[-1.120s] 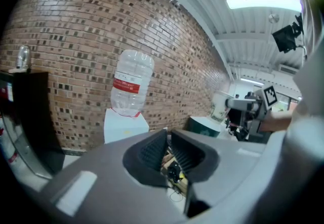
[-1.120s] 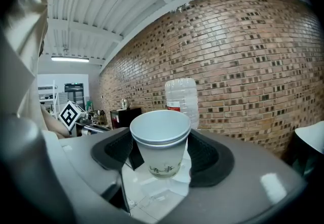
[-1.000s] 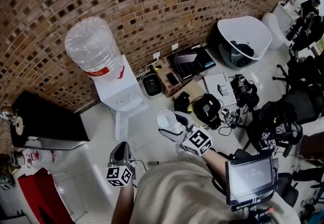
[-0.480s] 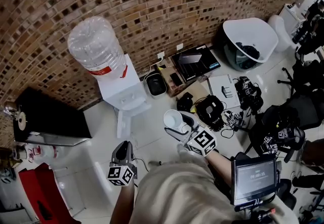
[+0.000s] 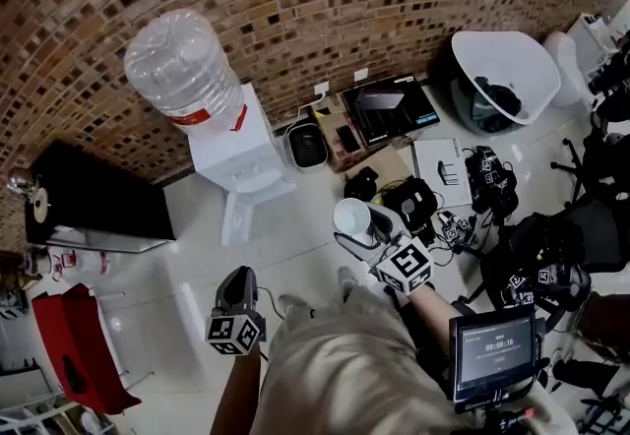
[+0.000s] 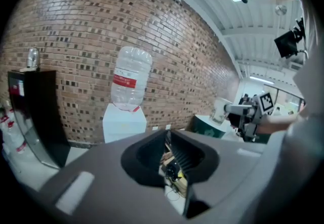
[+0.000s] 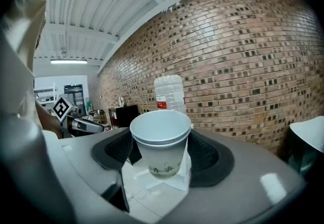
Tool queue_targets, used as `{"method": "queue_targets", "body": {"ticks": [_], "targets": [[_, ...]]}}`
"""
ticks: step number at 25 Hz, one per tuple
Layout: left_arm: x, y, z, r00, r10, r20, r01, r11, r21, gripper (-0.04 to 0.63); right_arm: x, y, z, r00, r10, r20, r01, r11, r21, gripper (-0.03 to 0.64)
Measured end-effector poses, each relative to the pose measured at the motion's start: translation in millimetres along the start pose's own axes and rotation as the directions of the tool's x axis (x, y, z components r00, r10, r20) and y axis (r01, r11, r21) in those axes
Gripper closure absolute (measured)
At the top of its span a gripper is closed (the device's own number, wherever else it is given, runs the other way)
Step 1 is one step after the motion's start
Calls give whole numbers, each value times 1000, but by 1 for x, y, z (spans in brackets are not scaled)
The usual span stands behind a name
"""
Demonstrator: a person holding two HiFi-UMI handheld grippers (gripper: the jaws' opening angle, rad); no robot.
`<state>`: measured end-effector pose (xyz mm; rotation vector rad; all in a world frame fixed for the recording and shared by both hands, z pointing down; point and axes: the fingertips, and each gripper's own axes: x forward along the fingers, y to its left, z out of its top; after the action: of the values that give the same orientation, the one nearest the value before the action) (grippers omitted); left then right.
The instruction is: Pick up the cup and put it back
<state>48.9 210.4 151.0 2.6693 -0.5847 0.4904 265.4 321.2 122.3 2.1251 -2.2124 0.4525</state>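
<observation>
My left gripper (image 5: 236,288) hangs closed and empty, short of the water dispenser (image 5: 239,159). My right gripper (image 5: 365,225) pinches the paper cup (image 7: 161,139) upright in the air, nearer me than the dispenser and off to its right. Squeezing harder could crumple the thin wall, and tilting could let it slip.

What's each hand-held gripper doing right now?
Left hand-held gripper: closed, nothing held.
Right hand-held gripper: closed on the paper cup.
</observation>
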Motion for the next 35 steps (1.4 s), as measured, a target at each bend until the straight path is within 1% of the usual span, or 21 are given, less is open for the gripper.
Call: {"method": "queue_targets", "body": {"ticks": [4, 10, 14, 16, 20, 25, 29, 32, 35], "targets": [[-2, -16, -9, 998, 56, 2, -56, 998, -15, 572, -2, -22, -11, 999, 27, -27, -28, 1000, -9, 279], [-6, -34, -23, 991, 136, 4, -135, 989, -59, 572, 17, -39, -32, 990, 106, -88, -109, 994, -24, 279], [-13, -26, -32, 987, 161, -6, -161, 985, -70, 572, 45, -34, -38, 984, 136, -118, -141, 990, -28, 279], [-20, -19, -37, 982, 188, 0, -187, 977, -102, 572, 60, -26, -40, 976, 169, -140, -175, 984, -31, 279], [-27, 7, -48, 972, 233, 30, -224, 959, -172, 572, 100, 1, -42, 952, 237, -192, -250, 967, -45, 279], [-24, 56, -57, 970, 242, 26, -231, 948, -218, 572, 160, 50, -31, 915, 329, -234, -351, 935, -58, 279], [-28, 88, -48, 970, 241, 44, -225, 947, -228, 572, 202, 74, -29, 895, 347, -280, -385, 918, -93, 279], [-24, 112, -45, 970, 239, 46, -222, 948, -229, 572, 237, 82, -32, 884, 357, -303, -404, 909, -106, 279], [-18, 130, -54, 973, 230, 23, -218, 948, -232, 572, 270, 86, -52, 870, 371, -326, -421, 902, -97, 279]]}}
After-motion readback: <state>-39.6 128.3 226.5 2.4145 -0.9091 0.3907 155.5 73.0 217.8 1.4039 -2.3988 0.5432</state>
